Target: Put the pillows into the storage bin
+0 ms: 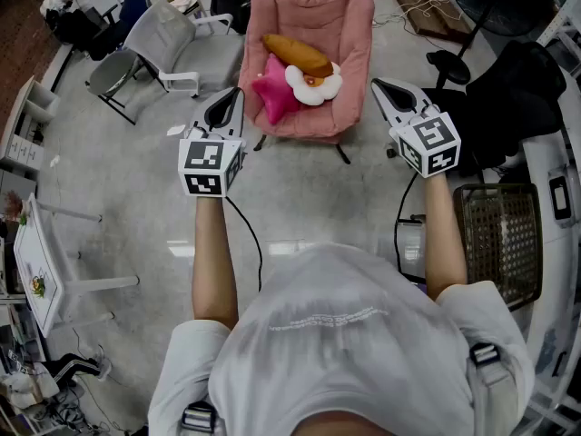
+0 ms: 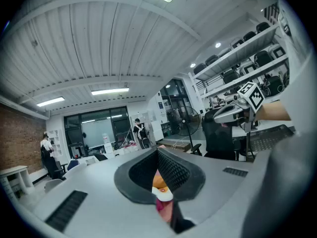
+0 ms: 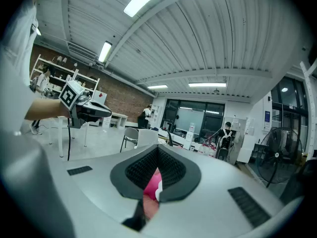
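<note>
Three pillows (image 1: pixel 300 78) lie heaped on the seat of one pink chair (image 1: pixel 349 25): an orange pillow (image 1: pixel 298 53), a pink star pillow (image 1: pixel 272 91) and a white flower pillow (image 1: pixel 320 87). Two tools hover short of the chair, the left tool (image 1: pixel 232 96) and the right tool (image 1: pixel 381 87), both clenched on nothing. One wicker storage bin (image 1: pixel 499 239) stands well to the chair's right, nearer the person, with a black office chair (image 1: pixel 513 98) between. One grey chair (image 1: pixel 163 36) stands to the pink chair's left.
</note>
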The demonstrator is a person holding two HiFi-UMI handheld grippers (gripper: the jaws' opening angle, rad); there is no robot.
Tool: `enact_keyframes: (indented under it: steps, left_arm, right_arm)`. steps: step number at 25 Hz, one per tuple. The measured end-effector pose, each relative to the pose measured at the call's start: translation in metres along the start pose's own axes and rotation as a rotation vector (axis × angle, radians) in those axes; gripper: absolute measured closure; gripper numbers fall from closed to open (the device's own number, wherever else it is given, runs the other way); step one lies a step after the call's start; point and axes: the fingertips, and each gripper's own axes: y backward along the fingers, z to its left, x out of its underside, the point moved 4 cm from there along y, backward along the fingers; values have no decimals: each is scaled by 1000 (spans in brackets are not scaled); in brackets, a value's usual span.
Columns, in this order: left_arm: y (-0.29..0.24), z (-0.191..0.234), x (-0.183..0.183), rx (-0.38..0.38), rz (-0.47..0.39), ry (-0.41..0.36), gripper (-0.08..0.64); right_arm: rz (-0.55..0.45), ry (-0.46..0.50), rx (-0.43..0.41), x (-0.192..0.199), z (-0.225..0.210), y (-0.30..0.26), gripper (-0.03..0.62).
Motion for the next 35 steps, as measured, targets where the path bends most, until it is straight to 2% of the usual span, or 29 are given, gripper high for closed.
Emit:
enact_keyframes:
  steps: [9,13,14,16,18,21,35]
  left_arm:
    - [-3,-2,14,24,35,-12,545]
    - [-2,7,20,11,24,28,543]
    - [-1,10,22,9,24,43,522]
    - [0,17,29,5,42,61,381]
    - [3,21,38,3,68,63,359]
    - [8,28,49,14,86,72,347]
    - [2,72,88,75,132,88,347]
  right_arm:
    - [-19,-48,35,4,-6,-4,568]
    - [-1,-43,26,6,-1,-11,552]
    - [3,-51,16,6,1,-13,522]
    - [15,-77,-11,7,6,-18,409]
    - [35,-89,-25,10,10,-22,327]
    - [78,-87,-20,16,16,-28,280]
    - [119,-115,58,22,42,-59,279]
